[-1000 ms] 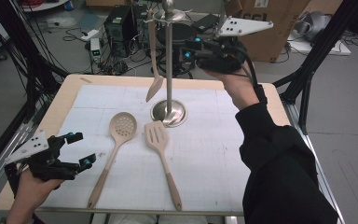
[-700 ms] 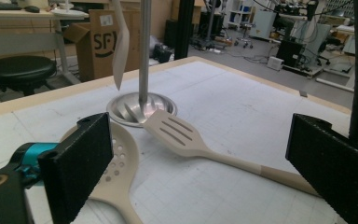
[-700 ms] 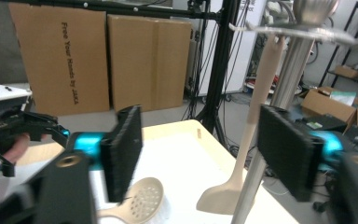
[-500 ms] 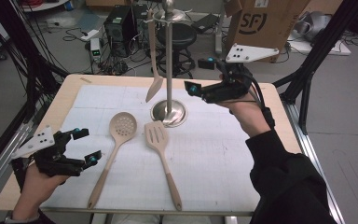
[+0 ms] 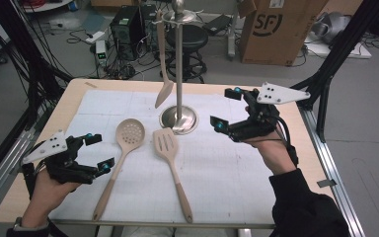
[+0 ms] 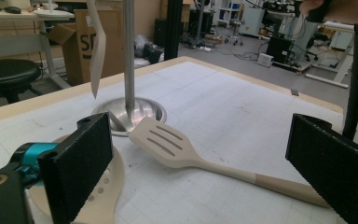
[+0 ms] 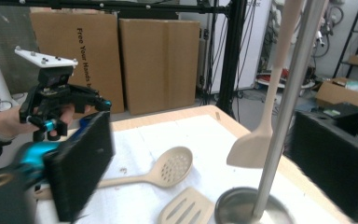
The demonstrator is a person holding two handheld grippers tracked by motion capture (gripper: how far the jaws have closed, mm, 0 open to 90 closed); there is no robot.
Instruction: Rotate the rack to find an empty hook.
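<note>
R claw (image 5: 227,107) open, empty; hung spatula (image 5: 164,74) top cut off.

Your two hand-held grippers and what you wear, seen from above and from each gripper's own camera.

Your left gripper (image 5: 94,152) is a black frame topped by a grey three-cornered plate dotted with small dark screw holes; each of its jaws ends in a teal-blue fitting. Your right gripper (image 5: 227,107) is built the same, with the same grey plate and teal fittings, and a black cable trails from it along your wrist. In the gripper views, each jaw is a thick black block faced with a rough, grainy pad, mounted on a teal cylinder. You wear a long black sleeve (image 5: 303,207) on your right arm and a band at your left wrist.
</note>
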